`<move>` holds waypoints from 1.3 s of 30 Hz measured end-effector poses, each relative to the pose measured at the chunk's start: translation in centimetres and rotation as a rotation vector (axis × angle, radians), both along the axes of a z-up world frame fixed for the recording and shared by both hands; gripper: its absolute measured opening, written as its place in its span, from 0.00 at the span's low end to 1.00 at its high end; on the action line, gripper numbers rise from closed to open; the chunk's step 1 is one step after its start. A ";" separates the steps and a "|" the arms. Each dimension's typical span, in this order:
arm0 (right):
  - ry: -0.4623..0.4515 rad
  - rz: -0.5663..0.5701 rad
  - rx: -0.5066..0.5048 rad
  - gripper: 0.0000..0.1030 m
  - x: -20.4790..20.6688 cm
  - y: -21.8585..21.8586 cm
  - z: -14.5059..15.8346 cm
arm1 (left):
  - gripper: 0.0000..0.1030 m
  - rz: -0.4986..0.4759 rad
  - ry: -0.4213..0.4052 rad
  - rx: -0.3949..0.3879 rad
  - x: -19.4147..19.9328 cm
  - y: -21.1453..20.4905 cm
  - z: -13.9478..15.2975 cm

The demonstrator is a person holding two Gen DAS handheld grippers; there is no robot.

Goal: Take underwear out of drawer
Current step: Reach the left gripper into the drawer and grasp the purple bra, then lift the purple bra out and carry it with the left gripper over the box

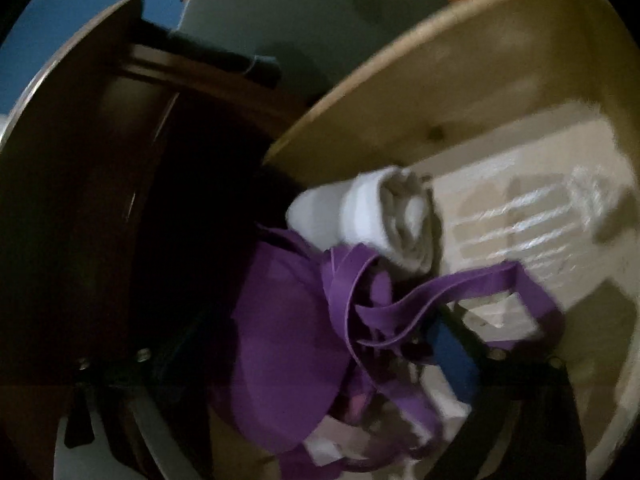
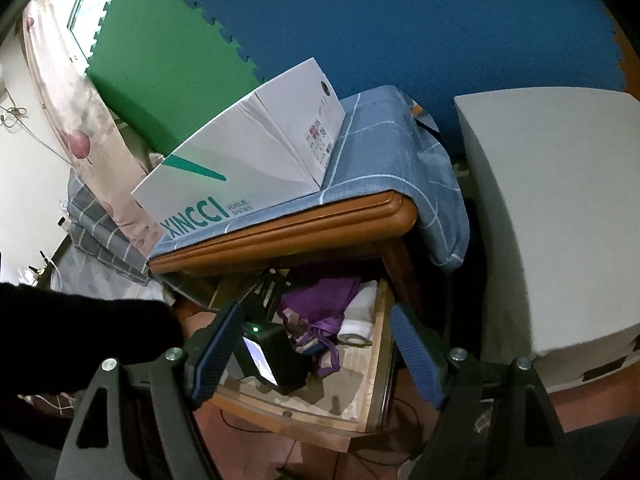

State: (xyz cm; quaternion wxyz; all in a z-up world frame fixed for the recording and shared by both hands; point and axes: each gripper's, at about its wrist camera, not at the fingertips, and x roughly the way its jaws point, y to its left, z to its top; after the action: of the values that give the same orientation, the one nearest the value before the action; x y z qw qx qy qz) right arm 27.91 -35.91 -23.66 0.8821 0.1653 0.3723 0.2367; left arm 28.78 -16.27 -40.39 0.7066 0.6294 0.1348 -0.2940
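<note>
The open wooden drawer (image 2: 372,360) holds purple underwear (image 2: 320,304) and a rolled white cloth (image 2: 360,312). In the left wrist view the purple underwear (image 1: 288,336) fills the middle, its straps draped over my left gripper's blue-padded finger (image 1: 452,352); the white roll (image 1: 384,216) lies behind it. My left gripper (image 1: 320,392) is inside the drawer among the fabric; the other finger is hidden, so its state is unclear. Its body (image 2: 276,356) shows in the right wrist view. My right gripper (image 2: 312,344) is open and empty, held above the drawer front.
The drawer belongs to a brown nightstand (image 2: 320,224) covered by a blue checked cloth (image 2: 384,152) with a white shoe box (image 2: 248,160) on top. A grey block (image 2: 552,216) stands to the right. A curtain (image 2: 84,128) hangs at left. The drawer's pale wall (image 1: 400,92) curves behind the clothes.
</note>
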 end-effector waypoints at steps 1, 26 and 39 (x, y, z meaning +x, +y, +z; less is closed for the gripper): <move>0.000 0.001 -0.003 0.76 0.0 0.1 0.0 | 0.54 0.008 -0.004 0.031 0.0 0.2 -0.2; -0.019 0.019 -0.066 0.76 -0.3 1.1 0.0 | 0.07 0.433 0.508 -0.479 -4.3 8.4 24.4; -0.023 0.048 -0.161 0.76 -0.4 2.8 -0.2 | 0.08 0.554 0.477 -0.797 -8.2 10.6 34.0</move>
State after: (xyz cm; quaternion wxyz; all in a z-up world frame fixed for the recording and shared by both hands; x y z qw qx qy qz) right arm 27.52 -33.15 -23.87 0.8908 0.0824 0.3839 0.2289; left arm 20.54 -5.70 -6.35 0.8914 0.1695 0.3304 -0.2599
